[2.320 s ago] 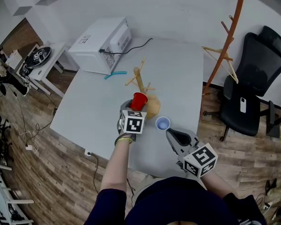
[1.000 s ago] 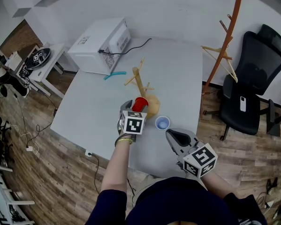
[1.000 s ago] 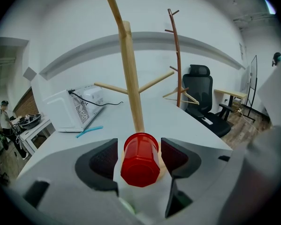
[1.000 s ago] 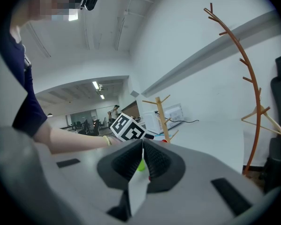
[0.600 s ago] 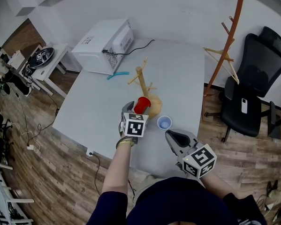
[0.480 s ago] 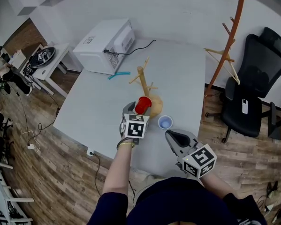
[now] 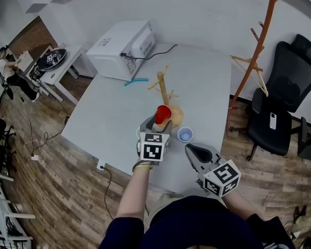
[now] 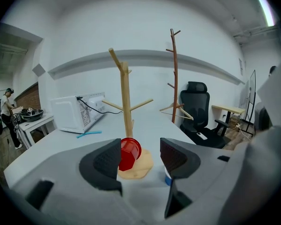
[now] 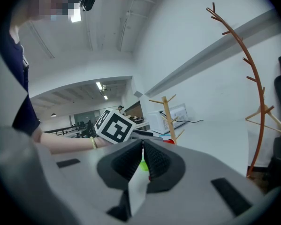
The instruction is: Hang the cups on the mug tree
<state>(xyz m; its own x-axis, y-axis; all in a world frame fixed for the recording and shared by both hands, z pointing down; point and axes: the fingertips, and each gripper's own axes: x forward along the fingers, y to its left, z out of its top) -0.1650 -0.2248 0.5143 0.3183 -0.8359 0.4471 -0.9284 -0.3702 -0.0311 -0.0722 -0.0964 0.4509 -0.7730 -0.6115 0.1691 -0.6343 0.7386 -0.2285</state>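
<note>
The red cup (image 7: pixel 162 113) sits at the centre of the head view, tilted, low against the trunk of the mug tree (image 7: pixel 164 90) and over its wooden base (image 7: pixel 177 118); whether it hangs from the lowest peg or only leans there I cannot tell. The left claw (image 8: pixel 140 150) is released: its jaws stand wide apart with bare counter (image 7: pixel 119 108) showing between them, and in the left gripper view the red cup lies just beyond the tip of the jaw on the left of the frame, not pinched. The right claw (image 9: pixel 142 146) is clenched with nothing in it, low and right of centre in the head view. The blue cup (image 7: pixel 185 134) stands upright on the counter, just below and right of the tree's base and just above the right claw in the frame. By my reading the red cup's turn is done or nearly so, and the blue cup is next. That calls for a claw to open round it, most likely the right one since it is nearest, close on the wall or rim, lift it, and tip it onto one of the free upper pegs without knocking the red cup
</note>
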